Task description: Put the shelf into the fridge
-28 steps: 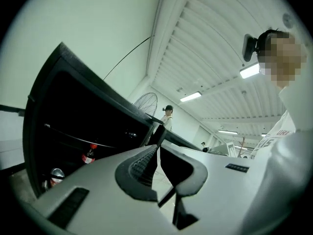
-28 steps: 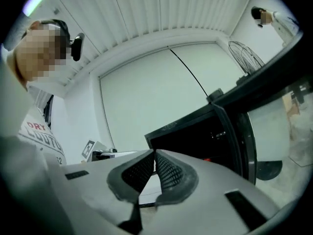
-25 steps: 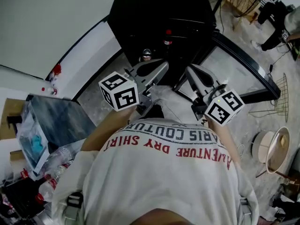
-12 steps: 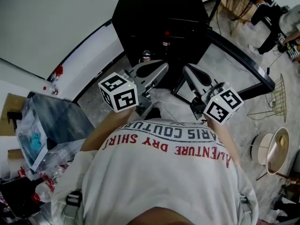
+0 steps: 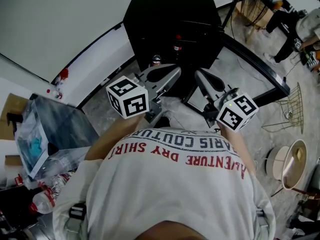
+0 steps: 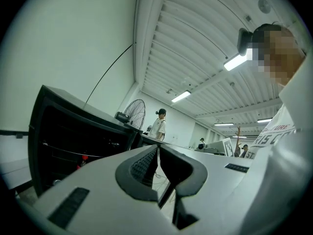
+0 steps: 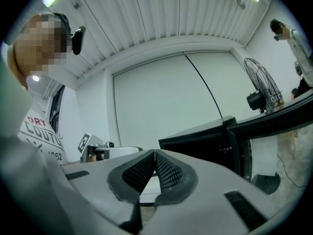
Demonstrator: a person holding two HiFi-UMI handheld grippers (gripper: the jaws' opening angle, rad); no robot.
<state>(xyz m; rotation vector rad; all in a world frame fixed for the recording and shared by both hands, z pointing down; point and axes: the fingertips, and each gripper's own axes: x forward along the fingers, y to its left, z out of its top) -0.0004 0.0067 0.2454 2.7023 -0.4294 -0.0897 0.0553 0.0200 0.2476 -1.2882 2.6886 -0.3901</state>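
Head view, person: a white printed T-shirt (image 5: 175, 184) fills the lower frame, and both arms reach ahead towards the fridge.
Head view, fridge: the black cabinet (image 5: 170, 14) stands open straight ahead, with its glass door (image 5: 260, 76) swung out to the right. A red-capped bottle (image 5: 176, 38) shows inside.
Head view, left gripper: its nose (image 5: 176, 70) points at the opening, with the marker cube at the near end.
Head view, right gripper: it (image 5: 198, 75) runs just beside the left one, and the two tips are near each other.
Head view, shelf: a pale panel with a dark rim (image 5: 200, 101) lies low between the two grippers, in front of the opening and not inside the cabinet. The right gripper partly covers it. Whether either gripper touches it cannot be told.
Left gripper view, left gripper: the jaws (image 6: 157, 147) are clenched, the ribbed pads meet at the tip, and nothing is pinched there.
Left gripper view, surroundings: the fridge (image 6: 73, 131) sits on the left with its dark interior showing. A standing fan (image 6: 134, 114) and a person in white (image 6: 159, 124) are far behind.
Right gripper view, right gripper: the jaws (image 7: 154, 152) are pressed tight together, pad against pad, with nothing gripped between them.
Right gripper view, pale flat panel: it (image 7: 144, 192) shows through the gap under the pads, beyond the jaws. Whether it is the shelf cannot be told.
Right gripper view, surroundings: the fridge (image 7: 205, 141) is on the right, with the fan (image 7: 261, 92) behind it.
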